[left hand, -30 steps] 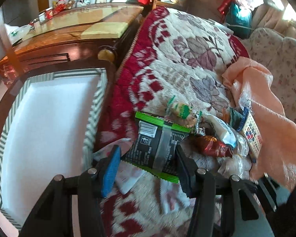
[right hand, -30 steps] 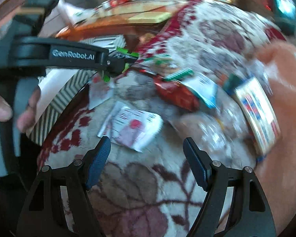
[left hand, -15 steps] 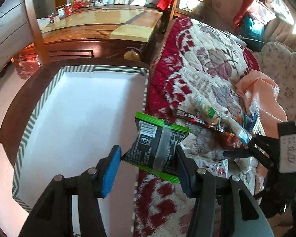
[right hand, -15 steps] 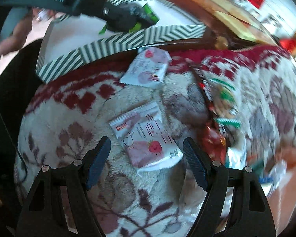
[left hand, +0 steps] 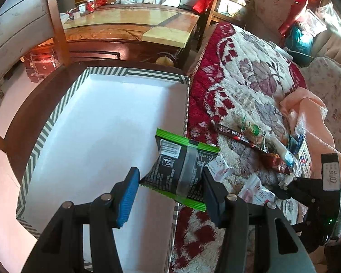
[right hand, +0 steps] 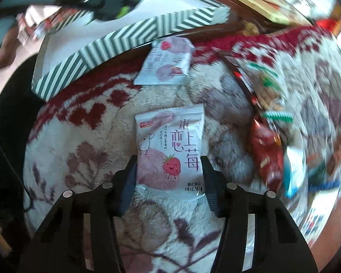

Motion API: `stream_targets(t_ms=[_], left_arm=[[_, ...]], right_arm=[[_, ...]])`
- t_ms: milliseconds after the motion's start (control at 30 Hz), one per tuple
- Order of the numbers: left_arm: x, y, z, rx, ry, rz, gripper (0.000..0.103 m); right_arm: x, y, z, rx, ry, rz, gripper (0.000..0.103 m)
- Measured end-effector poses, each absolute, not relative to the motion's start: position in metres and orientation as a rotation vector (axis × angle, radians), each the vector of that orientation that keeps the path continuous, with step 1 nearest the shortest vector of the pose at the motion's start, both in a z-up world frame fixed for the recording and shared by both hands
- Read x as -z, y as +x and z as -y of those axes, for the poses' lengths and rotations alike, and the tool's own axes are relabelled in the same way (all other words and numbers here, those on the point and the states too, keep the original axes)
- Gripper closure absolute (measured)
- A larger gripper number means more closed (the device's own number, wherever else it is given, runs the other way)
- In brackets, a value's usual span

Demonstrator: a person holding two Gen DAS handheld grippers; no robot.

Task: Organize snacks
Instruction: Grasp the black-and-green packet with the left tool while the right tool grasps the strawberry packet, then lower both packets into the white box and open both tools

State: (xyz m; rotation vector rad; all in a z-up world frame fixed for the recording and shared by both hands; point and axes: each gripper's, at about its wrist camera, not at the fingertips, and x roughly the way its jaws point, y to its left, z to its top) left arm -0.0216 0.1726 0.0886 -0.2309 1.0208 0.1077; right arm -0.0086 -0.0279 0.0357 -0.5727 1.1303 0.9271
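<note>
My left gripper (left hand: pixel 168 188) is shut on a black and green snack packet (left hand: pixel 181 168) and holds it over the right wall of the white box with the striped rim (left hand: pixel 56 113). My right gripper (right hand: pixel 168 179) is open, its fingers on either side of a white strawberry snack packet (right hand: pixel 170 145) lying on the blanket. A second strawberry packet (right hand: pixel 168 61) lies beside the box (right hand: pixel 125 41). The right gripper also shows in the left wrist view (left hand: pixel 284 188).
A pile of snacks lies on the red and cream blanket (left hand: pixel 250 86): a Nescafe stick (left hand: pixel 241 136), a red packet (right hand: pixel 268 157), green-ended wrappers (right hand: pixel 268 91). A peach cloth (left hand: pixel 311 113) lies to the right. A wooden table (left hand: pixel 129 31) stands behind the box.
My left gripper carried the black and green packet leftward from the blanket to the box edge. My right gripper moved down around the strawberry packet.
</note>
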Motion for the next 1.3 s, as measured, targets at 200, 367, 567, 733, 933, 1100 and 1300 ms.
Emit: stream_targets(t_ms=[200,367,567,733,933,1100,1300], left_arm=[[-0.094,-0.030,-0.181,-0.129,-0.229,-1.003,0.046],[-0.098,-0.035,-0.192,-0.161,-0.233,-0.986,0.046],[-0.104,-0.042,-0.203,-0.189,-0.218,-0.972,0.046],[-0.101,-0.044,-0.217,-0.212,-0.211,-0.980,0.046],[-0.094,-0.041,-0.236,-0.237,-0.205,-0.995,0.046],[-0.085,-0.037,-0.252,-0.252,-0.203,-1.019,0.046],[-0.066,-0.036,-0.273,-0.276,-0.228,-1.062,0.046]], right_arm=[[-0.051,-0.008,0.044,-0.870,-0.417,-1.121,0.055],[-0.075,-0.021,0.034,-0.868,-0.364,-1.070,0.055],[-0.089,-0.021,0.003,-0.865,-0.332,-1.036,0.055],[-0.096,-0.011,-0.019,-0.876,-0.295,-1.020,0.055],[-0.105,-0.006,-0.053,-0.902,-0.282,-1.012,0.055],[-0.106,-0.002,-0.081,-0.930,-0.276,-1.015,0.055],[-0.097,0.002,-0.118,-0.959,-0.304,-1.035,0.055]])
